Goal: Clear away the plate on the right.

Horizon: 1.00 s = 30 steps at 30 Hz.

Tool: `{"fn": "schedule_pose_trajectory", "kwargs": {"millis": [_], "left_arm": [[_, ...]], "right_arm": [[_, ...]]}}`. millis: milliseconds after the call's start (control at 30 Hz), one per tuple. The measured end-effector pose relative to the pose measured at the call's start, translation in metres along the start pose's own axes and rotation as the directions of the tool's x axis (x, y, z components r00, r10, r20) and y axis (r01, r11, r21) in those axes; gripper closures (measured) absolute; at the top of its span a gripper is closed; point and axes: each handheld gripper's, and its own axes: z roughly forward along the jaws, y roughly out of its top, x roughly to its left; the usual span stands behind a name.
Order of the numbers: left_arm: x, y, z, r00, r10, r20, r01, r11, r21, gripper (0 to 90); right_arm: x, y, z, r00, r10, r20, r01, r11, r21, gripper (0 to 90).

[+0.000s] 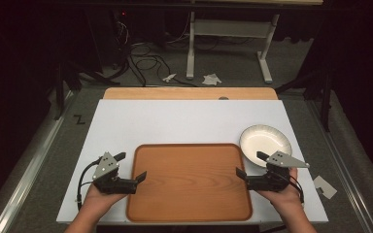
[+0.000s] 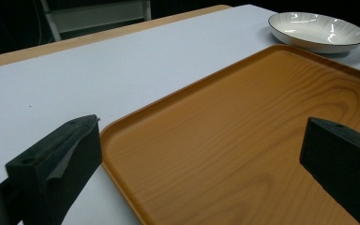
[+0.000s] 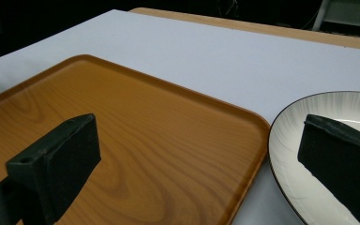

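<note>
High view, read left to right: the left gripper [image 1: 130, 166] stood at the nine-o'clock edge of the wooden tray [image 1: 189, 204], its jaws spread wide and empty, one over the white board [image 1: 175, 121] and one over the tray rim; the tray lay flat at the six-o'clock side of the board, bare inside; the right gripper [image 1: 251, 164] stood at the tray's three-o'clock edge, jaws likewise parted and holding nothing, one over the tray and one over the white plate [image 1: 264, 138]; the plate sat at about two o'clock from the tray centre, just beside its far right corner. The tray appeared stiff, broad and fairly light, with a smooth lacquered face that would likely slip; the raised rim at nine and three o'clock seemed the surest hold, one gripper per side, kept level. The plate looked glazed, hard and breakable. Count: one tray, one plate, one board, two grippers.
</note>
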Motion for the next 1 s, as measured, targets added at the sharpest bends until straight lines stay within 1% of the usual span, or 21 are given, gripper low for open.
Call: {"fn": "schedule_pose_trajectory", "kwargs": {"millis": [267,333,433,467,500,567,633,667,700,733,767,800,833,867,900,933,967,1000], "left_arm": [[0.0,0.0,-0.001,1.0,-0.002,-0.005,0.002,1.0,-0.006,0.3],[0.0,0.0,-0.001,1.0,-0.004,-0.004,0.004,1.0,-0.009,0.3],[0.001,0.0,0.0,1.0,-0.003,-0.003,0.003,1.0,-0.007,0.3],[0.001,0.0,0.0,1.0,-0.004,-0.003,0.004,1.0,-0.007,0.3],[0.001,0.0,0.0,1.0,-0.005,-0.004,0.005,1.0,-0.007,0.3],[0.002,0.0,-0.001,1.0,-0.007,-0.005,0.007,0.9999,-0.008,0.3],[0.002,0.0,-0.001,1.0,-0.006,-0.006,0.006,1.0,-0.007,0.3],[0.002,0.0,-0.001,1.0,-0.007,-0.006,0.007,0.9999,-0.008,0.3],[0.002,0.0,-0.001,1.0,-0.006,-0.007,0.005,0.9999,-0.009,0.3],[0.002,0.0,-0.001,1.0,-0.006,-0.007,0.005,0.9999,-0.009,0.3],[0.002,0.0,-0.001,1.0,-0.005,-0.008,0.005,0.9999,-0.009,0.3],[0.002,0.0,-0.001,1.0,-0.006,-0.008,0.005,0.9999,-0.009,0.3],[0.003,0.0,-0.001,0.9999,-0.005,-0.012,0.005,0.9999,-0.01,0.3],[0.003,0.0,-0.001,0.9999,-0.01,-0.008,0.01,0.9999,-0.01,0.3],[0.004,0.0,-0.001,0.9998,-0.017,-0.003,0.017,0.9998,-0.014,0.3],[0.004,0.0,-0.001,0.9998,-0.017,-0.003,0.017,0.9998,-0.014,0.3],[0.004,0.0,-0.001,0.9998,-0.021,0.0,0.021,0.9997,-0.015,0.3],[0.005,0.0,0.0,0.9999,-0.016,0.001,0.016,0.9998,-0.012,0.3]], "right_arm": [[-0.001,0.001,-0.002,1.0,-0.005,0.008,0.005,1.0,-0.01,0.0],[-0.002,0.001,-0.003,0.9999,0.007,0.013,-0.007,1.0,-0.008,0.0],[-0.004,0.001,-0.004,0.9997,0.006,0.023,-0.006,1.0,-0.012,0.0],[-0.005,0.001,-0.005,0.9996,0.015,0.026,-0.015,1.0,-0.013,0.0],[-0.009,0.001,-0.006,0.9993,0.017,0.034,-0.017,1.0,-0.012,0.0],[-0.013,0.0,-0.008,0.9986,0.031,0.042,-0.03,0.999,-0.013,0.0],[-0.015,-0.001,-0.009,0.9982,0.035,0.049,-0.035,0.999,-0.01,0.0],[-0.018,-0.001,-0.01,0.9975,0.043,0.056,-0.043,0.999,-0.012,0.0],[-0.023,-0.003,-0.013,0.9957,0.061,0.07,-0.06,0.998,-0.016,0.0],[-0.023,-0.003,-0.013,0.9957,0.061,0.07,-0.06,0.998,-0.016,0.0],[-0.029,-0.003,-0.015,0.9938,0.076,0.081,-0.074,0.997,-0.024,0.0],[-0.029,-0.003,-0.015,0.9938,0.076,0.081,-0.074,0.997,-0.024,0.0],[-0.034,-0.004,-0.018,0.9913,0.086,0.099,-0.084,0.996,-0.027,0.0],[-0.037,-0.005,-0.019,0.9901,0.09,0.108,-0.087,0.996,-0.026,0.0],[-0.04,-0.005,-0.02,0.989,0.099,0.111,-0.096,0.995,-0.027,0.0],[-0.04,-0.005,-0.02,0.989,0.099,0.111,-0.096,0.995,-0.027,0.0],[-0.043,-0.006,-0.021,0.9877,0.115,0.107,-0.112,0.993,-0.029,0.0],[-0.049,-0.007,-0.024,0.9854,0.127,0.114,-0.123,0.992,-0.036,0.0]]}}
